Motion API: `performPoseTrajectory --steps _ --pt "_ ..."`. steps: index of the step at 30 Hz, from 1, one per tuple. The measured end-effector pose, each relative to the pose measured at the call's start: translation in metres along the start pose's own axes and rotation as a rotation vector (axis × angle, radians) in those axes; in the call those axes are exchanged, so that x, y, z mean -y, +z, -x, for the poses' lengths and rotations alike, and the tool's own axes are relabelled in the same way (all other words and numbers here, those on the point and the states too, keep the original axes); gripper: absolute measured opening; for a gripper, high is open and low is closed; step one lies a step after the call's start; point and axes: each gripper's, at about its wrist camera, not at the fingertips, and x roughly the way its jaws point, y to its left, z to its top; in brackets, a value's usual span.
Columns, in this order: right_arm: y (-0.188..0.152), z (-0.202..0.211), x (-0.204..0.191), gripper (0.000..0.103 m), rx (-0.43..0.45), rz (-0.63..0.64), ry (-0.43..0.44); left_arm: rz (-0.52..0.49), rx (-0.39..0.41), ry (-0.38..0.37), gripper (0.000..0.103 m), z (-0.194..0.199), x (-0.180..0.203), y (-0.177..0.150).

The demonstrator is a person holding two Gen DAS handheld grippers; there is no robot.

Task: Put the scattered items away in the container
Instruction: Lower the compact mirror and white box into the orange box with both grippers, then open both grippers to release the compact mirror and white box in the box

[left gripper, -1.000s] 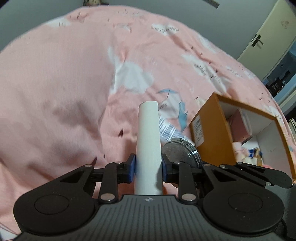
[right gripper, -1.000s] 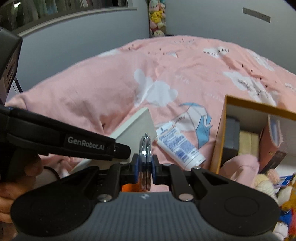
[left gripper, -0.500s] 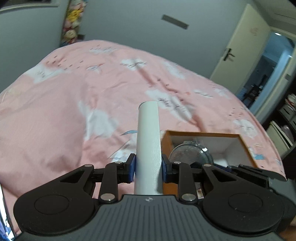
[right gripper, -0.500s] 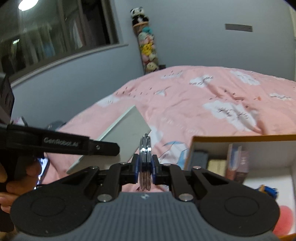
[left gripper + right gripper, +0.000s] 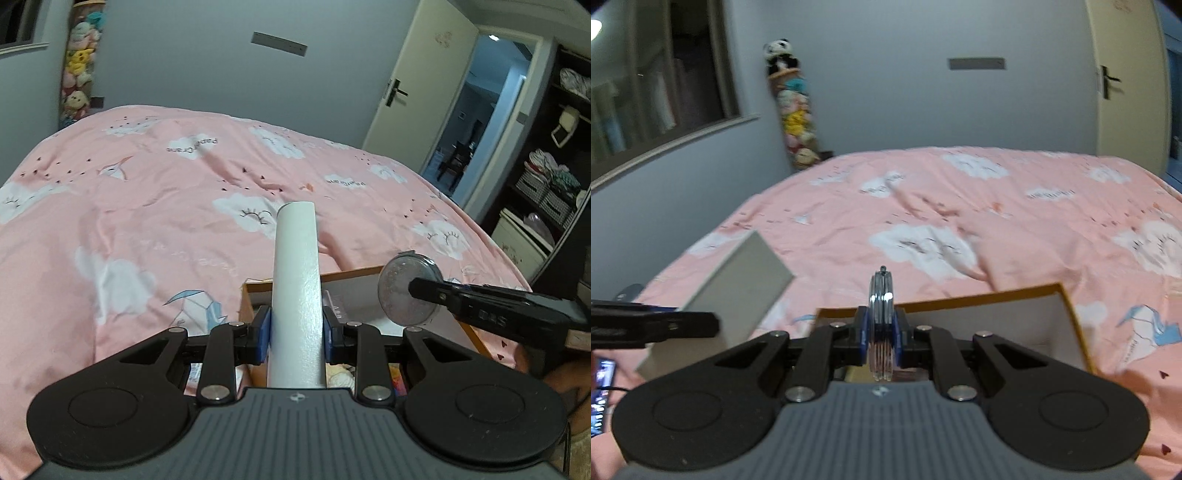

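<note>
Tongs on both sides are loaded. In the left wrist view, our left tongs (image 5: pixel 297 332) sit at the lower centre of the frame, pinching a flat white box (image 5: pixel 297 291) edge-on between their blue pads; the box stands up from the grip toward the middle of the frame. Behind and below it lies the orange cardboard container (image 5: pixel 354 273), its far rim showing just right of the box, its inside mostly hidden by the tongs. To the right of centre we see our right tongs reaching in from the right edge, holding a round clear compact (image 5: pixel 409 290) face-on above the container's opening.

In the right wrist view, our right tongs (image 5: pixel 882 341) at the lower centre are pressed onto that same compact (image 5: pixel 882 325), seen here on edge as a thin glinting disc. The container (image 5: pixel 1067 306) lies directly beyond the pads, its orange rim running across the middle right and its pale inner wall visible. The white box (image 5: pixel 738 284) shows broadside at the middle left, tilted, with the left tongs' arm entering from the left edge.

Everything is above a bed with a pink cloud-print duvet (image 5: pixel 147 206). A column of plush toys (image 5: pixel 792 110) hangs in the upper left corner of the room.
</note>
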Motion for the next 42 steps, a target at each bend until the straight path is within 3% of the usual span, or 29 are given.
performPoseTrajectory --steps 10,16,25,31,39,42 --pt "-0.012 -0.098 0.043 0.015 -0.198 -0.091 -0.11 -0.008 -0.066 -0.013 0.032 -0.038 0.008 -0.01" --pt "-0.026 -0.123 0.047 0.015 -0.263 -0.106 -0.131 -0.003 -0.086 0.0 0.032 -0.042 0.004 -0.014" --pt "-0.029 -0.141 0.047 0.019 -0.339 -0.168 -0.108 -0.01 -0.102 0.007 0.032 -0.045 0.005 -0.014" --pt "-0.025 -0.133 0.048 0.019 -0.355 -0.179 -0.082 -0.045 -0.105 -0.005 0.032 -0.051 0.013 -0.013" --pt "-0.025 -0.117 0.068 0.019 -0.354 -0.323 0.026 -0.095 -0.115 -0.005 0.032 -0.058 0.029 -0.012" --pt "-0.026 -0.113 0.07 0.019 -0.345 -0.334 0.016 -0.11 -0.115 -0.008 0.032 -0.059 0.035 -0.012"
